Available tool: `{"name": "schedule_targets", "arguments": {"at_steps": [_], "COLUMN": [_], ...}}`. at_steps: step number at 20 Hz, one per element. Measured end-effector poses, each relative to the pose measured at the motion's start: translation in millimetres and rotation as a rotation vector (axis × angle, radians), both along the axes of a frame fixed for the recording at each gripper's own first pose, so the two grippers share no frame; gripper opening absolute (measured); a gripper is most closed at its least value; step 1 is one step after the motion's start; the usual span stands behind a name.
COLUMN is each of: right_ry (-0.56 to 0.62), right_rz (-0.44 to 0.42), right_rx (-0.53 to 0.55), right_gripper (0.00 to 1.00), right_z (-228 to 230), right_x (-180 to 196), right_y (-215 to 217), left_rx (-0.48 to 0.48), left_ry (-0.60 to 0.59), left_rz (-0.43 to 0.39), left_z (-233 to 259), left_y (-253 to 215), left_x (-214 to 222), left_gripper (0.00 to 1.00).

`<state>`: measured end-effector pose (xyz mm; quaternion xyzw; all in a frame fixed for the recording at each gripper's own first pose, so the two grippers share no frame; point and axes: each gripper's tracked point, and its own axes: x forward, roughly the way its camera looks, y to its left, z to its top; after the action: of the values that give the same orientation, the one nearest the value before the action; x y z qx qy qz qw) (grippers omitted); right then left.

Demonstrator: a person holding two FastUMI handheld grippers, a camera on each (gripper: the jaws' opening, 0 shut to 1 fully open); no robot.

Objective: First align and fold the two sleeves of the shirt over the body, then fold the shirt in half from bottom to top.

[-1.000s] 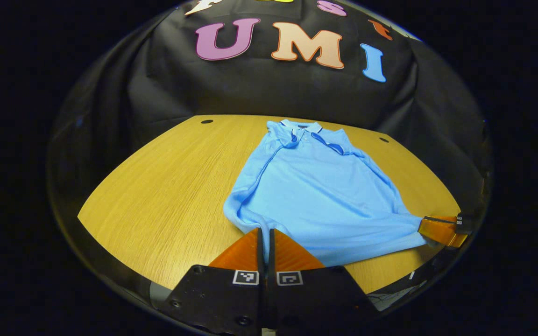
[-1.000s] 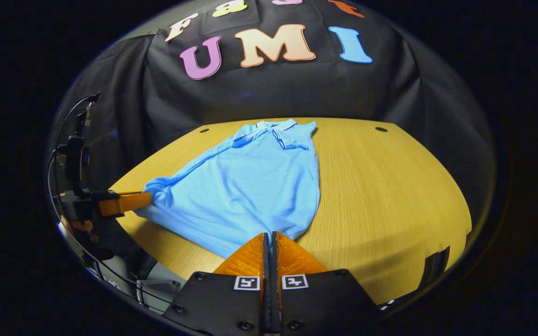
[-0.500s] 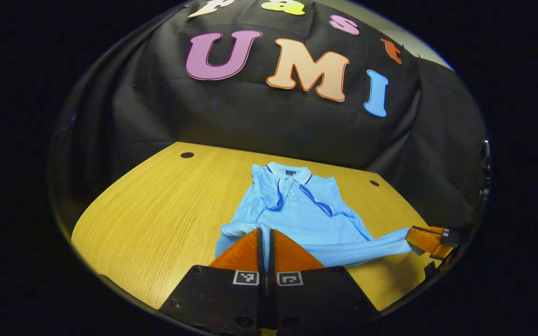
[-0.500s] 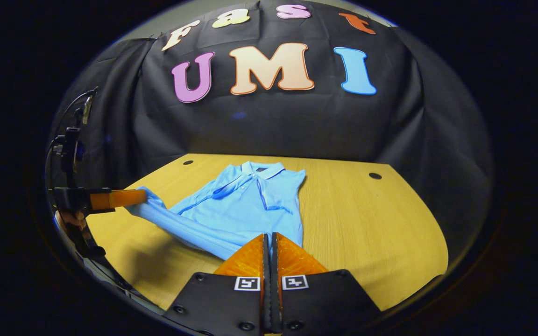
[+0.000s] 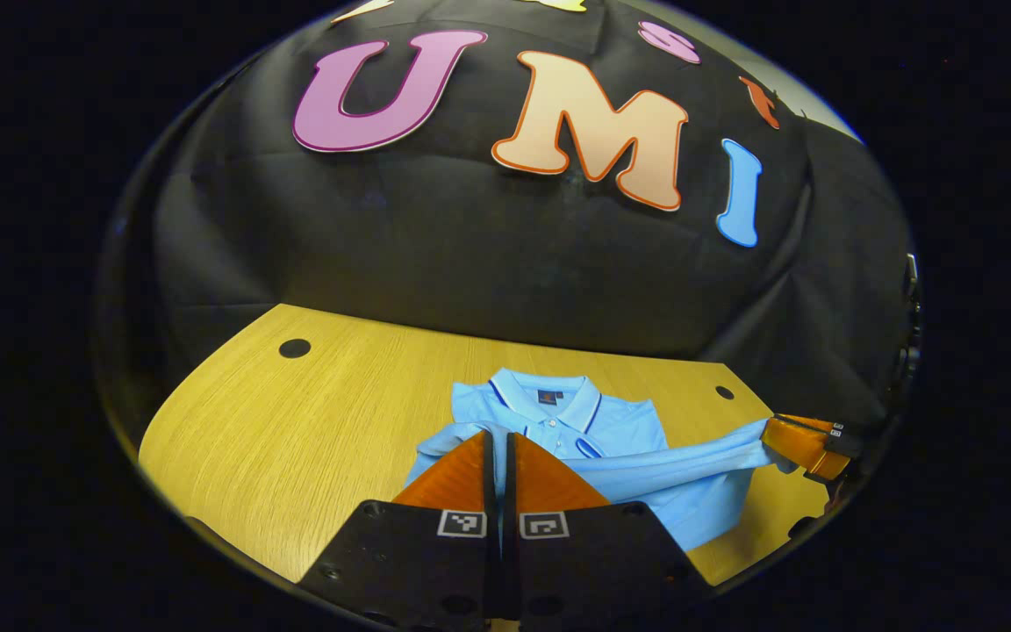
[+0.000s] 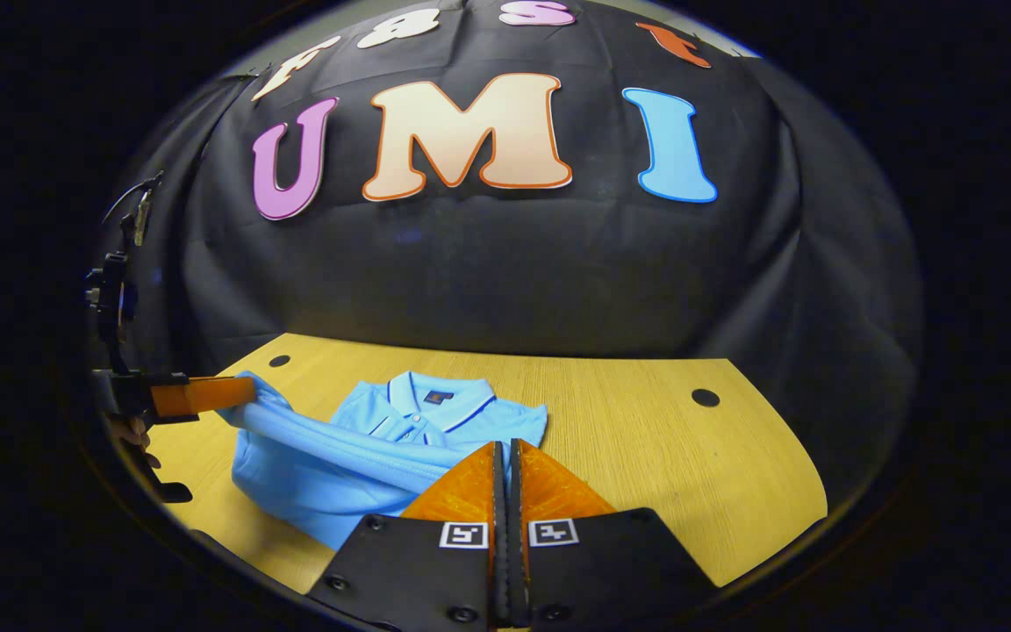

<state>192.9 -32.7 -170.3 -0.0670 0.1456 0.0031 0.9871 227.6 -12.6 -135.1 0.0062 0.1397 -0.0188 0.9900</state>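
Lying lengthwise, shirt [image 6: 435, 421] collar facing the wall.

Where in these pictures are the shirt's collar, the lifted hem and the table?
collar [image 5: 543, 395]: left gripper view, on its middle, by the small tag.
lifted hem [image 6: 330, 436]: right gripper view, on the taut band between the grippers.
table [image 6: 646, 439]: right gripper view, on bare wood.
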Motion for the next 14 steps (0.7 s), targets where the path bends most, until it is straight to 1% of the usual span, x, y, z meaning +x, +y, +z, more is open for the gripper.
{"name": "schedule_targets", "arguments": {"at_steps": [2,3,6,8,10,11,12,14], "right_ry": [0.011,0.018,0.028,0.038,0.063,0.082,0.103,0.127], "right_rz": [-0.012,-0.017,-0.041,-0.057,-0.078,-0.085,-0.086,-0.089], "right_rx": [0.001,0.005,0.023,0.039,0.068,0.084,0.108,0.160], "right_gripper": [0.00,0.02,0.03,0.02,0.03,0.04,0.07,0.34], "right_z": [-7,-14,-30,-46,-62,-68,-73,-75], "right_x": [35,51,92,112,120,121,119,116], "right_y": [2,2,3,3,3,2,4,8], "left_rx": [0.020,0.024,0.014,0.010,0.051,0.084,0.081,0.044], "left_ry": [0.007,0.015,0.032,0.047,0.084,0.099,0.108,0.108], "left_rz": [0.007,0.014,0.043,0.056,0.073,0.088,0.076,0.061], "left_z": [-6,-10,-23,-35,-50,-56,-57,-56], "left_y": [7,11,25,33,43,51,49,47], "left_x": [33,48,89,108,115,117,116,113], "left_gripper": [0.00,0.00,0.00,0.00,0.00,0.06,0.12,0.62]}}
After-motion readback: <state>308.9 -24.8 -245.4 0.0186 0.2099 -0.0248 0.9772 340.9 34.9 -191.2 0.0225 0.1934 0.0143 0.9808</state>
